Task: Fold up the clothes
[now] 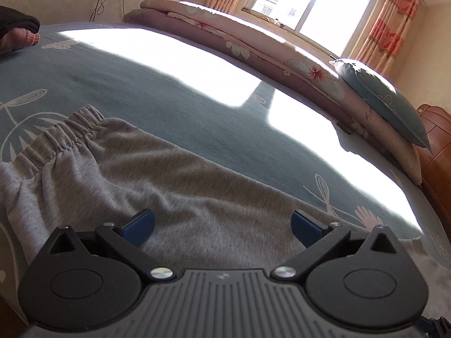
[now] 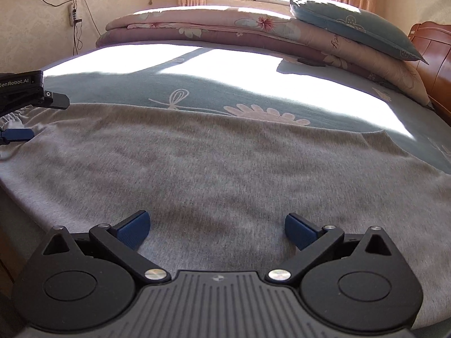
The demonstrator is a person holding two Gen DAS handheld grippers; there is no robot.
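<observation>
both hand-held grippers spread over grey trousers; blue bedsheet beyond their edge.

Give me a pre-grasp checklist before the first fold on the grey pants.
1. Left hand-held gripper open: ok, fingers spread wide with nothing between them.
2. Right hand-held gripper open: ok, empty too.
3. Both over the garment: ok, the grey sweatpants fill the space under each.
4. Garment laid flat: mostly ok, shallow wrinkles only; the elastic waistband is bunched at the left end.
5. Fold area clear: ok, the bed sheet beyond the pants is bare up to the folded quilt and pillow.
6. Near edge and right end of the pants: cannot tell, hidden behind the gripper bodies or out of frame.
</observation>
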